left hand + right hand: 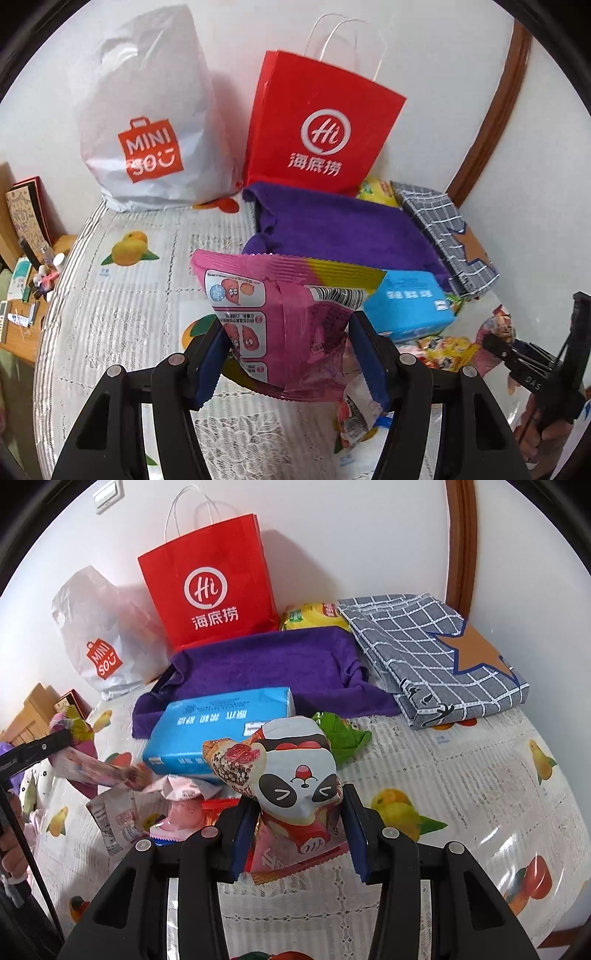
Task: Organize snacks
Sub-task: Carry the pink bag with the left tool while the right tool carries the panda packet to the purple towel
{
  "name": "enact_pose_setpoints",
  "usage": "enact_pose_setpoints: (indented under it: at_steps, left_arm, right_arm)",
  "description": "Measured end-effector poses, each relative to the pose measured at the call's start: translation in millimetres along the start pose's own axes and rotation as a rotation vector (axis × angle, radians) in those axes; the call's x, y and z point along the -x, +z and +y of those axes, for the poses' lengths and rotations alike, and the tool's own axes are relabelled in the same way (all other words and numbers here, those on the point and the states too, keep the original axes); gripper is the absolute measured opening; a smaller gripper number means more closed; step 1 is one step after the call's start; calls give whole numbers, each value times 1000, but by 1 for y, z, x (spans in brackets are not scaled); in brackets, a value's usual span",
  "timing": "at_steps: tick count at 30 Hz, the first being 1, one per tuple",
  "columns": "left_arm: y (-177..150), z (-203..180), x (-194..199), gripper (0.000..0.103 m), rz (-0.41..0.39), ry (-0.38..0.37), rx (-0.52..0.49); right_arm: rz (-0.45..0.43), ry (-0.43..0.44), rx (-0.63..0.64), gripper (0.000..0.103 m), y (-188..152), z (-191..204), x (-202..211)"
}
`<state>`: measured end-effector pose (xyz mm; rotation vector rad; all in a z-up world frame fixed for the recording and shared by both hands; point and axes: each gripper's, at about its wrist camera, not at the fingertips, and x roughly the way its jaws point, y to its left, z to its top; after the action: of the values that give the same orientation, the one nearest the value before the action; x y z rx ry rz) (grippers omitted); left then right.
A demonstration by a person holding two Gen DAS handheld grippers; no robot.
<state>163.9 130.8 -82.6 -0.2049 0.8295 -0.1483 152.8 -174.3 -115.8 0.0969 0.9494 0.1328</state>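
My left gripper is shut on a pink snack bag and holds it upright above the table. My right gripper is shut on a panda-face snack bag, lifted above a pile of loose snack packets. The pile also shows in the left wrist view. A red paper bag stands against the wall. A white MINISO plastic bag stands left of it.
A purple towel lies before the red bag, a blue tissue pack on its near edge. A folded checked cloth lies right. A yellow packet sits behind the towel. A cluttered wooden shelf is left.
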Motion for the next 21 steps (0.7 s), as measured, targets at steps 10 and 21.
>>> enact_pose_setpoints:
  at_steps: [10, 21]
  left_arm:
    - [5, -24, 19, 62, -26, -50, -8]
    - [25, -51, 17, 62, -44, -21, -15]
  right_arm:
    - [-37, 14, 29, 42, 13, 6, 15]
    - [-72, 83, 91, 40, 36, 12, 19]
